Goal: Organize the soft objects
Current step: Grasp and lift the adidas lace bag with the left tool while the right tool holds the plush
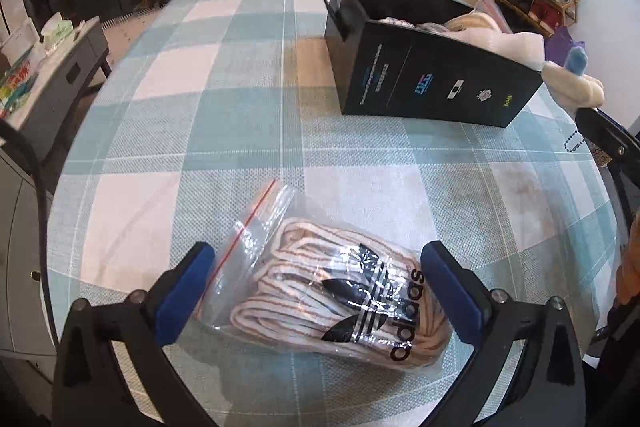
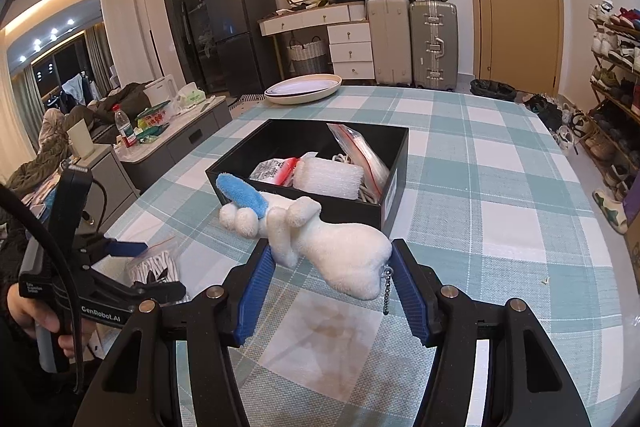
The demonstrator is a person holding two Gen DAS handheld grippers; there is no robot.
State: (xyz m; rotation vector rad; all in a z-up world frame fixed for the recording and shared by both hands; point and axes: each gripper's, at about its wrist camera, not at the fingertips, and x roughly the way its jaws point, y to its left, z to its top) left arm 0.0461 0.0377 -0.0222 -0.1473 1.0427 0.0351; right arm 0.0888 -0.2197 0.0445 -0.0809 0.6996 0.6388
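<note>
A clear zip bag of cream shoelaces with a black logo lies on the checked tablecloth between the open fingers of my left gripper; the bag also shows in the right wrist view. My right gripper is shut on a white plush toy with a blue ear and a bead chain, held just above the table short of a black box. The box holds a white sponge and bagged items. The plush also shows beside the box in the left wrist view.
A cream oval dish sits at the table's far end. A grey side cabinet with bottles and packets stands left of the table. Suitcases and a shoe rack line the far wall and right side.
</note>
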